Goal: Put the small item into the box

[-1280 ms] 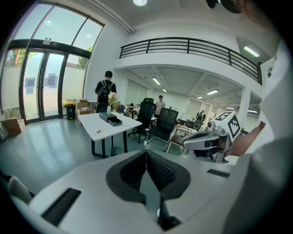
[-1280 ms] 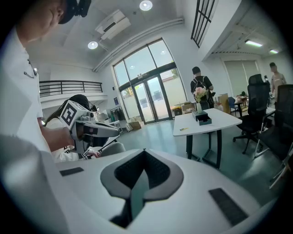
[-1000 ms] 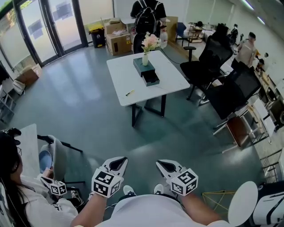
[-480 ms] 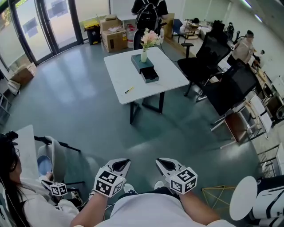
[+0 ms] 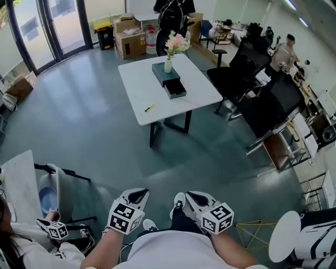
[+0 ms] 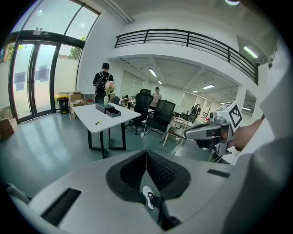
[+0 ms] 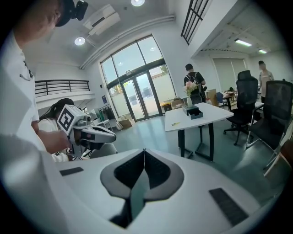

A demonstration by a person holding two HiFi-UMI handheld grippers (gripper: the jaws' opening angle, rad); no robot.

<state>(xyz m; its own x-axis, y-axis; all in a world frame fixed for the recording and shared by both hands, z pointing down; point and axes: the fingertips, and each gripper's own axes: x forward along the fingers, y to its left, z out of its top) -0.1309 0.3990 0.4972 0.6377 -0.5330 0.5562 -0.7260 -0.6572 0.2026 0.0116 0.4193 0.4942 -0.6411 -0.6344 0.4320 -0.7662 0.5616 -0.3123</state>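
A white table stands across the room. On it lie a small yellow item near the front edge and a dark teal box with its drawer pulled out, beside a vase of flowers. My left gripper and right gripper are held low in front of my body, far from the table, both shut and empty. The left gripper view shows the table ahead; the right gripper view shows it at the right.
Black office chairs stand right of the table. A person with a backpack stands behind it, near cardboard boxes. Another person sits at my lower left holding a marker cube. A round white stool is at lower right.
The view has advanced slightly toward the table, which has shifted left and up in the head view. Both grippers keep the same pose. One foot now shows ahead between them.
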